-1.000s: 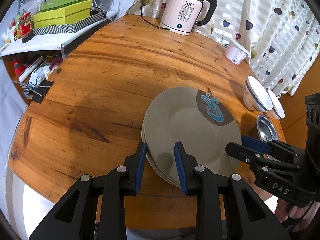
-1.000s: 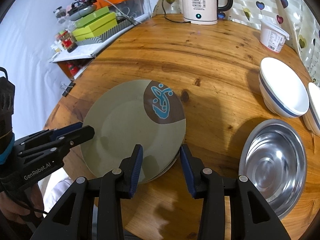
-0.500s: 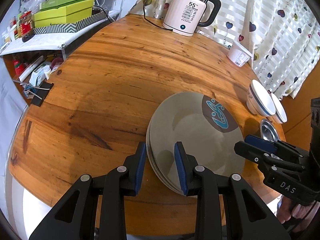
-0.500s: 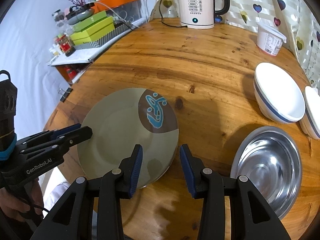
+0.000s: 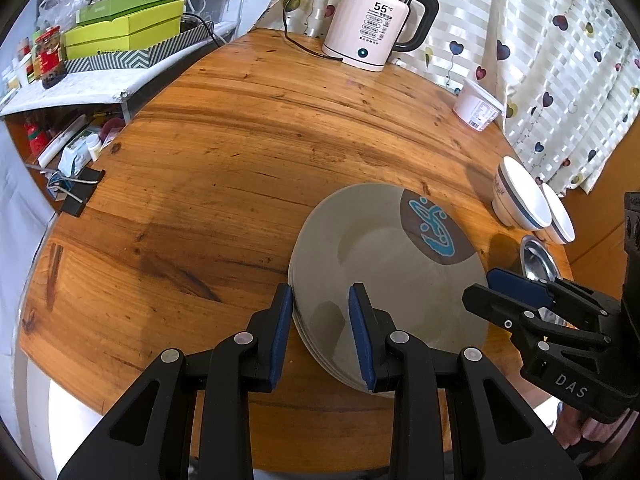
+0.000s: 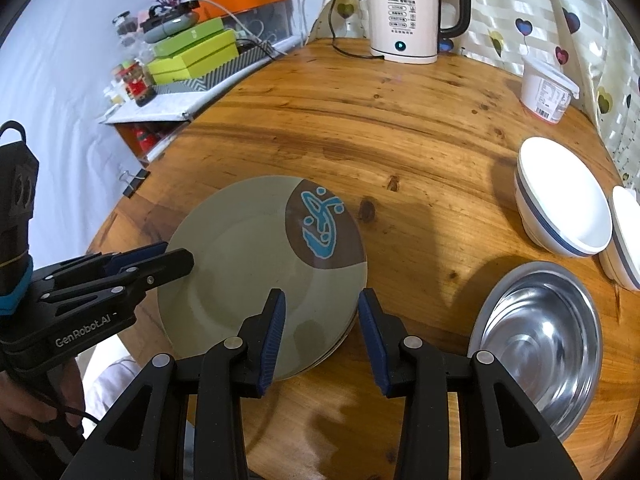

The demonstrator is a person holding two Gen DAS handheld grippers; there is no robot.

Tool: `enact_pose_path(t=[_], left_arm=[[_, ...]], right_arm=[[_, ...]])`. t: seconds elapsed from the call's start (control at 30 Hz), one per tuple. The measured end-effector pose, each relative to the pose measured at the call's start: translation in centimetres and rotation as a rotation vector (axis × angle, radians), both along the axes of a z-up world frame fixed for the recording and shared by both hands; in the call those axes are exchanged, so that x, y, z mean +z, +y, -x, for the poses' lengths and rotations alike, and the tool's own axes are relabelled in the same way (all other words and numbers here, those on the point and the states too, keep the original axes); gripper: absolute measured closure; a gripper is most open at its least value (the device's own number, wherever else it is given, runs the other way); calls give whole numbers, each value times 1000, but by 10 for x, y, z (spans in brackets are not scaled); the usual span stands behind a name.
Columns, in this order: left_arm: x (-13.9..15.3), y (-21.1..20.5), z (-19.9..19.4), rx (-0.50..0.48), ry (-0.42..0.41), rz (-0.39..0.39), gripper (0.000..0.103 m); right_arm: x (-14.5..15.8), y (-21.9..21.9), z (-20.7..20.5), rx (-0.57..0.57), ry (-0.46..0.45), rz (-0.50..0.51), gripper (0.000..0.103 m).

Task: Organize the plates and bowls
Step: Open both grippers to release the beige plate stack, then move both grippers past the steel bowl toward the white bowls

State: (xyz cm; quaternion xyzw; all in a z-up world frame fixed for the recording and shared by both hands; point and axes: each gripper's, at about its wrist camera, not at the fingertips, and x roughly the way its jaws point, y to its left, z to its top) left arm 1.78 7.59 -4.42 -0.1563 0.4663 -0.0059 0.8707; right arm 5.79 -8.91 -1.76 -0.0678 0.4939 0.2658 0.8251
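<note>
Plates (image 5: 384, 280) were stacked near the table (image 5: 240, 152) edge; left gripper (image 5: 320, 332) and right gripper (image 6: 322, 334) were held part-open astride opposite rims, seemingly for a shared lift; pad contact could not be told.

The plates (image 6: 240, 264) are grey-green, the top one with a brown patch bearing a blue, white-edged squiggle. The counter (image 5: 240, 160) is orange-brown wood with dark grain streaks. Two bowls (image 6: 564, 208) are white with a dark blue band; a third bowl (image 6: 536, 340) is shiny steel. The kettle (image 5: 376, 32) is white with a black handle. The curtain (image 5: 560, 40) is striped cream with coloured hearts. The fingers (image 5: 280, 332) are black with blue pads.
</note>
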Motion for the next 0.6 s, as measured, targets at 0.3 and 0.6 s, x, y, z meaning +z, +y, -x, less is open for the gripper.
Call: enact_pose_path(t=[0.3,0.6], left_arm=[[14,0,5,18,-29,-19,73],[29,-13,7,-15,-58,-26,73]], right_arm=[[17,-7,4,1,-40,-30,65],[41,-21,15,14,-110,-65,65]])
